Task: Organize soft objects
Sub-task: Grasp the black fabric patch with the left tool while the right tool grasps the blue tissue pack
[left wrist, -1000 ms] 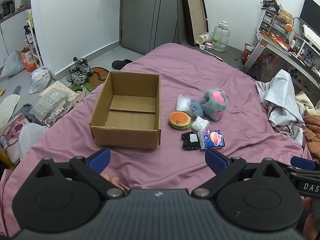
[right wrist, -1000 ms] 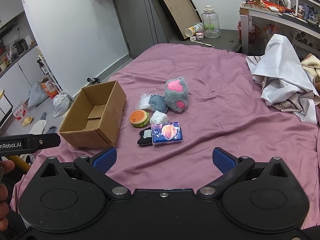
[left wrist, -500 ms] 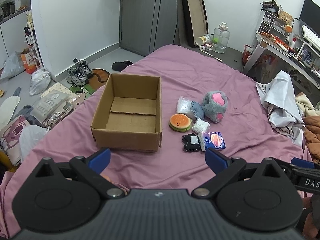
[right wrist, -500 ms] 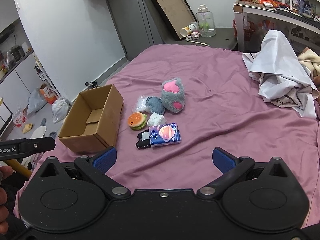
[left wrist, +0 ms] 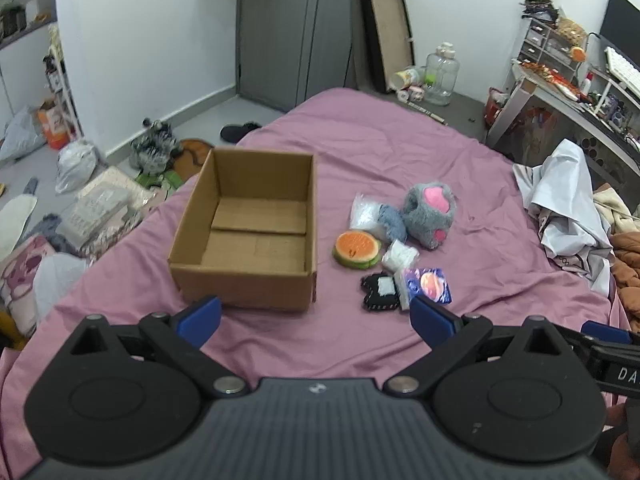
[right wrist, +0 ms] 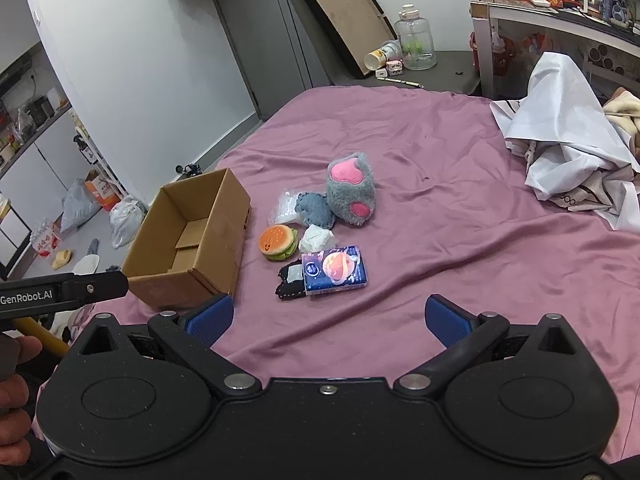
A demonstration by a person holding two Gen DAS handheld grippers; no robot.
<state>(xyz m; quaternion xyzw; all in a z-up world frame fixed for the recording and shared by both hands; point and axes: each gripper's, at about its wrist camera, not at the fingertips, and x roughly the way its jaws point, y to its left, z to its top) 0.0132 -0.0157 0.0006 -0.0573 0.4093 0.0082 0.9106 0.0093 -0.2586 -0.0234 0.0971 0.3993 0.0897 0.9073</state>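
Observation:
An open, empty cardboard box [left wrist: 248, 236] [right wrist: 192, 244] sits on the purple bed. Right of it lies a cluster of soft things: a grey paw plush with pink pads [left wrist: 430, 216] [right wrist: 352, 194], a blue plush [left wrist: 390, 222] [right wrist: 314, 210], a burger plush [left wrist: 356, 249] [right wrist: 279, 242], a clear bag [left wrist: 364, 211], a white wad [left wrist: 400, 255] [right wrist: 316, 239], a black pouch [left wrist: 380, 292] [right wrist: 290, 282] and a blue tissue pack [left wrist: 426, 286] [right wrist: 334, 269]. My left gripper [left wrist: 316, 314] is open and empty, just short of the box. My right gripper [right wrist: 329, 316] is open and empty, short of the tissue pack.
The purple bed sheet [right wrist: 460, 240] is wrinkled. Crumpled white and orange bedding [left wrist: 568, 216] [right wrist: 568, 152] lies at the right edge. The floor left of the bed holds bags and shoes [left wrist: 154, 148]. A desk [right wrist: 560, 24] stands at the far right.
Both grippers have moved forward toward the box and the cluster, which look larger and nearer now. Both stay open and empty. The objects on the bed have not moved.

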